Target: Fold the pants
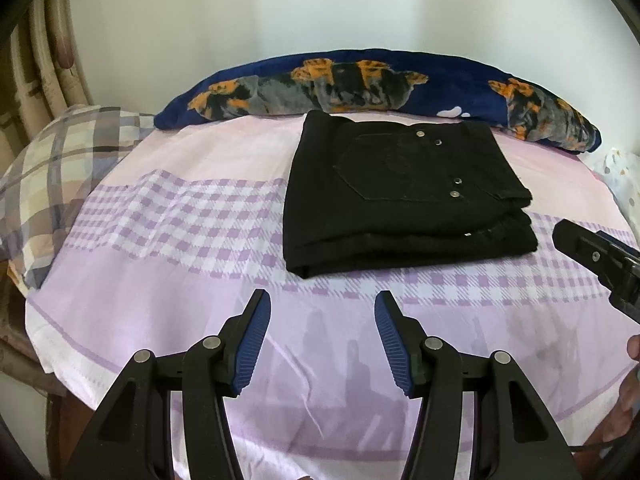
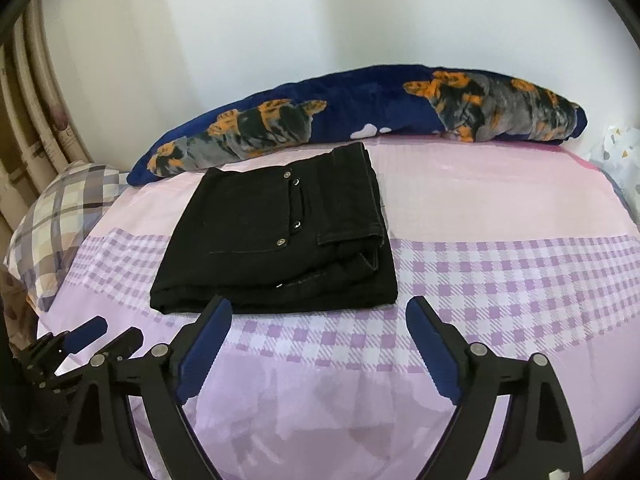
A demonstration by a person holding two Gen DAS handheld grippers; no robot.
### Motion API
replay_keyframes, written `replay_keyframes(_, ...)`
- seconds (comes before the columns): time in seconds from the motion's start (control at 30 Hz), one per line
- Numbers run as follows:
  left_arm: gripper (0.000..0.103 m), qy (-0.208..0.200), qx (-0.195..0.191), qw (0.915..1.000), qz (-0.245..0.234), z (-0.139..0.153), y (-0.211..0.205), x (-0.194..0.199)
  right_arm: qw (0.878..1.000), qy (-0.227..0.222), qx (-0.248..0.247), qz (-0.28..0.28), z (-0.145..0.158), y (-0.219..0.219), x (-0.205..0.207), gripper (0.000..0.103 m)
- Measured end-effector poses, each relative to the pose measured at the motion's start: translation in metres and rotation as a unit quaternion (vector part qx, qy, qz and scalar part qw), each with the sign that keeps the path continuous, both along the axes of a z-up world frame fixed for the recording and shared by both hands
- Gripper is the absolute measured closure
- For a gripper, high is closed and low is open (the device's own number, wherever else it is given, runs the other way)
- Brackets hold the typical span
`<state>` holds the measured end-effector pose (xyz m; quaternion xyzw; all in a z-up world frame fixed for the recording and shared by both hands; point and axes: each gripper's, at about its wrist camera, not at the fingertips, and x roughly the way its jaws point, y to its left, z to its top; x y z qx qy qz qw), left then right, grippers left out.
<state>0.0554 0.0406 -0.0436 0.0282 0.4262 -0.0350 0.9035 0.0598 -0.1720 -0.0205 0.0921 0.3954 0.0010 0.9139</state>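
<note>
The black pants (image 1: 404, 196) lie folded into a compact stack on the bed, back pocket and metal rivets facing up. They also show in the right wrist view (image 2: 276, 240). My left gripper (image 1: 322, 312) is open and empty, held above the sheet a short way in front of the pants. My right gripper (image 2: 318, 312) is open and empty, just in front of the pants' near edge. The right gripper's body shows at the right edge of the left wrist view (image 1: 600, 256). The left gripper shows at the lower left of the right wrist view (image 2: 100, 336).
The bed has a pink and purple checked sheet (image 1: 180, 216). A navy blanket with orange and grey print (image 1: 360, 84) lies rolled along the white wall. A plaid pillow (image 1: 52, 184) sits at the left by a rattan headboard (image 1: 36, 56). A dotted white cloth (image 1: 624, 176) is far right.
</note>
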Motion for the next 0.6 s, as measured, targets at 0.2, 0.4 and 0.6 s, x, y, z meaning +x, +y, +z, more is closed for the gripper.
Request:
replay_keyframes(0.2, 0.048, -0.006, 0.000, 1.0000, 0.005, 0.005, -0.003, -0.012, 0.999, -0.013, -0.029, 0.006, 0.004, 0.009, -0.014, 0.011)
replay_keyframes(0.4, 0.047, -0.010, 0.001, 0.9999, 0.011, 0.008, -0.004, -0.018, 0.999, -0.020, -0.034, 0.008, 0.008, 0.010, -0.018, 0.009)
replay_keyframes(0.6, 0.047, -0.014, 0.001, 0.9998, 0.013, 0.010, -0.004, -0.020, 0.999, -0.022, -0.042, 0.013, 0.008, 0.015, -0.019, 0.007)
